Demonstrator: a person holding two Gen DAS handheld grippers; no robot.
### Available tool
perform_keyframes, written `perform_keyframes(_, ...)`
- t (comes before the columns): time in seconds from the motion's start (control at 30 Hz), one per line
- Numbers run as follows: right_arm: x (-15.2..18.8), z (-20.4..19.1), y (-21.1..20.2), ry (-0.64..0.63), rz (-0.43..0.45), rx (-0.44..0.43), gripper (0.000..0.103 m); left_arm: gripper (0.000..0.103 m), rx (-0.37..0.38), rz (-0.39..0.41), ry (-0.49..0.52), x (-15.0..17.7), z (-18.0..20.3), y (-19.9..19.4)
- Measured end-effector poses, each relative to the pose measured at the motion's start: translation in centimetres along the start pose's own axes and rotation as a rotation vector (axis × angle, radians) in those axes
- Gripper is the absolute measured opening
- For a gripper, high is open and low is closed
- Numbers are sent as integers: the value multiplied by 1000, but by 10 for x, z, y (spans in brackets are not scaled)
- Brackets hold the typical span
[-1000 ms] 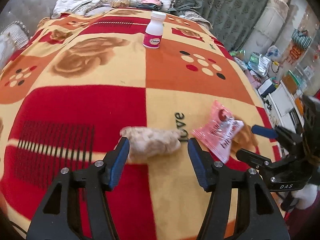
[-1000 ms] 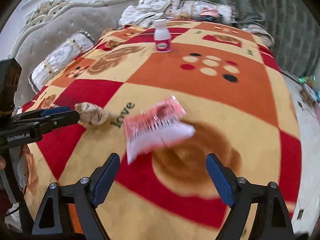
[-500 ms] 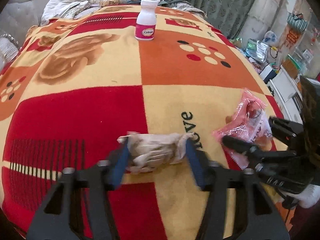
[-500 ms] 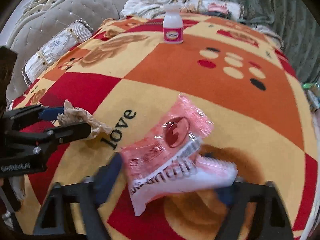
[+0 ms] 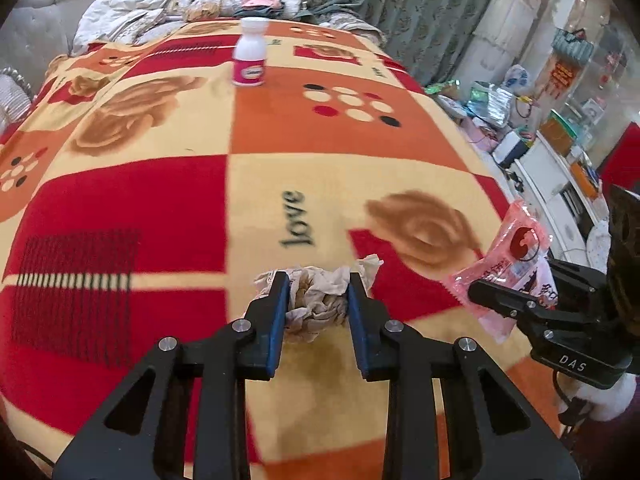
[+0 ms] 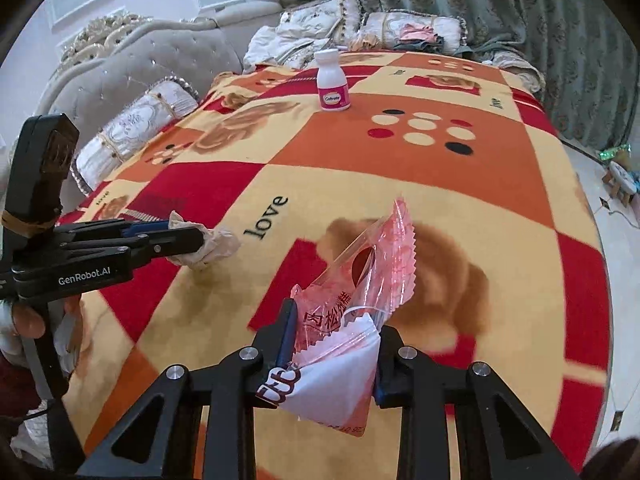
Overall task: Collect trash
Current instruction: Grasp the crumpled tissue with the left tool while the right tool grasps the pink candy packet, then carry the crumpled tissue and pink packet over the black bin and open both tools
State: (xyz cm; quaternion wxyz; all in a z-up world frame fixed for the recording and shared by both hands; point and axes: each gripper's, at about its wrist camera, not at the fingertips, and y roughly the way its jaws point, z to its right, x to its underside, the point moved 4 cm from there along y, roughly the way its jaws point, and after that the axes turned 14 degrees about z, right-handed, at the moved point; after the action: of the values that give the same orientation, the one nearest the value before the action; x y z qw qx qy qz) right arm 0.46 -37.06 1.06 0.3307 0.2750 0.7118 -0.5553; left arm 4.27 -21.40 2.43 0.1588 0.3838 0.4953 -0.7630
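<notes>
My left gripper (image 5: pixel 318 286) is shut on a crumpled beige tissue (image 5: pixel 320 300) and holds it just above the patterned blanket (image 5: pixel 160 200). The tissue also shows in the right wrist view (image 6: pixel 212 246), pinched in the left gripper (image 6: pixel 192 240). My right gripper (image 6: pixel 334 320) is shut on a pink and white snack wrapper (image 6: pixel 352 304), lifted off the blanket. The wrapper (image 5: pixel 516 256) and the right gripper (image 5: pixel 504 286) show at the right of the left wrist view.
A white bottle with a pink label (image 6: pixel 332 82) stands upright at the far end of the bed. Pillows and folded bedding (image 6: pixel 320 32) lie behind it, a grey tufted headboard (image 6: pixel 132 60) at the left. Cluttered floor and shelves (image 5: pixel 540 132) lie beyond the right bed edge.
Both grippers closed: the left on the tissue, the right on the wrapper. Both items were lifted off the blanket and drawn back toward the near edge.
</notes>
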Motion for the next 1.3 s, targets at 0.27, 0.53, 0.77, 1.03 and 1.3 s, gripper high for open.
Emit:
perform_keyframes(0.27, 28, 7, -55, 9, 16, 23, 29, 26, 47, 4, 51, 16, 62, -20)
perform_keyframes(0.53, 46, 34, -106, 24, 42, 98, 29, 26, 119, 1, 120, 29, 131, -24)
perform_keyframes(0.77, 63, 68, -148, 46, 57, 183, 29, 26, 185, -7, 178, 33, 186, -19)
perform_keyframes(1.03, 85, 114, -187, 110, 61, 274, 29, 26, 250, -26, 240, 40, 242, -9)
perform_keyframes(1.3, 108, 149, -215, 164, 53, 339, 29, 26, 294, -52, 286, 49, 282, 3)
